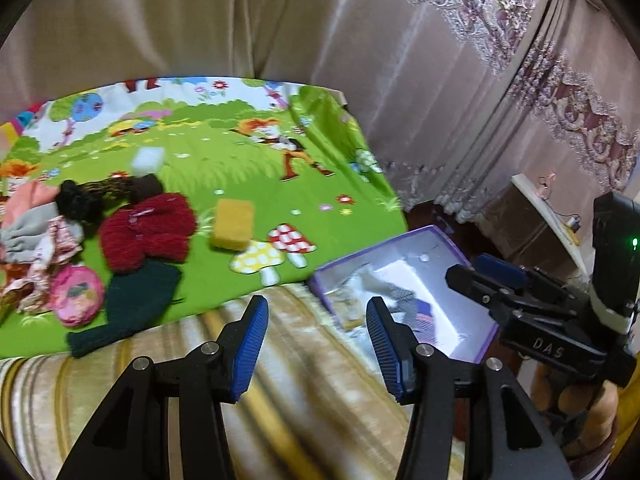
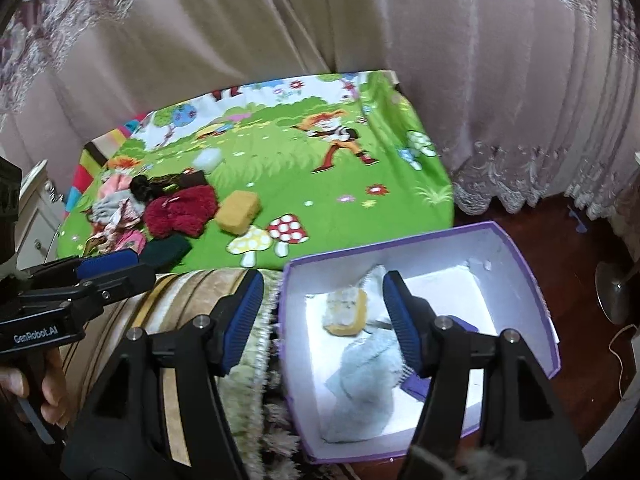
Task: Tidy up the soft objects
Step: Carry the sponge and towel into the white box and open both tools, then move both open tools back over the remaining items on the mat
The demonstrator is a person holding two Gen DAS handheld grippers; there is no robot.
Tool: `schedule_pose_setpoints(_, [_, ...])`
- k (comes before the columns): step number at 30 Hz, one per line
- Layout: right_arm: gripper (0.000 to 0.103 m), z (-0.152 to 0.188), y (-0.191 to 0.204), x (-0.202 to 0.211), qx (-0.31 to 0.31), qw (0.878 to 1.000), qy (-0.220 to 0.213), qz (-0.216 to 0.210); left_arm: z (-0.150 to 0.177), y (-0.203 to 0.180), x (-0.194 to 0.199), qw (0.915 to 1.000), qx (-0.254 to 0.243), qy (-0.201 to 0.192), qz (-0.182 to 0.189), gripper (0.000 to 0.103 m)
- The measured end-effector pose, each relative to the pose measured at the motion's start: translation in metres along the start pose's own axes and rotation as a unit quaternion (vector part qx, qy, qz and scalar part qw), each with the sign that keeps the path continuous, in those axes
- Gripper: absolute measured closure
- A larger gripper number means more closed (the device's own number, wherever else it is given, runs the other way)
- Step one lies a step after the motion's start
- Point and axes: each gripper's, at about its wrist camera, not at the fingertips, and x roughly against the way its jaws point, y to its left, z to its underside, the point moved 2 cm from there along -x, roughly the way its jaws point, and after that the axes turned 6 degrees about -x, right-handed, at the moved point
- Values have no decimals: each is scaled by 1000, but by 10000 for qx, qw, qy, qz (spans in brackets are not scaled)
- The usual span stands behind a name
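The green cartoon mat (image 2: 304, 184) covers the far half of the bed, and I judge it serves as the sorting ground, since every loose soft thing lies on its left part; nearer to me the striped bedspread (image 1: 280, 360) is bare. At the near right stands the purple box (image 2: 516, 264), open-topped and set just off the mat's corner so that I can drop things in from either side; it already holds a pale blue cloth (image 2: 364, 384) and a worn yellow sponge (image 2: 346, 312). On the mat, the red fluffy garment (image 1: 148, 232) lies beside a dark green knit piece (image 1: 136, 300), with the orange sponge (image 1: 232, 226) just to their right and a white sponge (image 1: 148, 160) farther off. My right gripper (image 2: 324, 320) hangs over the box with jaws apart and nothing between them; my left gripper (image 1: 318, 340) is likewise spread and empty above the bedspread, pointed between box and pile.
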Motion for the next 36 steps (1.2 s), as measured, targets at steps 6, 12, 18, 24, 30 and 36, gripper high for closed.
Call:
schedule_pose_setpoints(6, [37,-6,27,-13,125,9997,159,-146,12,45,18,9992,318,-44,-238,51])
schedule_pose_setpoints(12, [37,-12,57,-24,410,9985,254,-243,23,94,37,9952,676,-115,-705,51])
schedule_pose_setpoints(18, [37,-17,82,-36,568,9968,356,-437,29,131,48,9905,1055,-167,-871,50])
schedule_pose_setpoints(24, [37,-24,102,-50,680,9954,435,-517,32,153,52,9879,1220,-164,-941,50])
schedule_pose_setpoints(30, [34,-29,127,-67,969,9918,569,-607,33,175,48,9848,1427,-52,-989,51])
schedule_pose_setpoints(36, [32,-35,157,-91,1314,9858,711,-761,33,196,34,9799,1713,178,-1004,50])
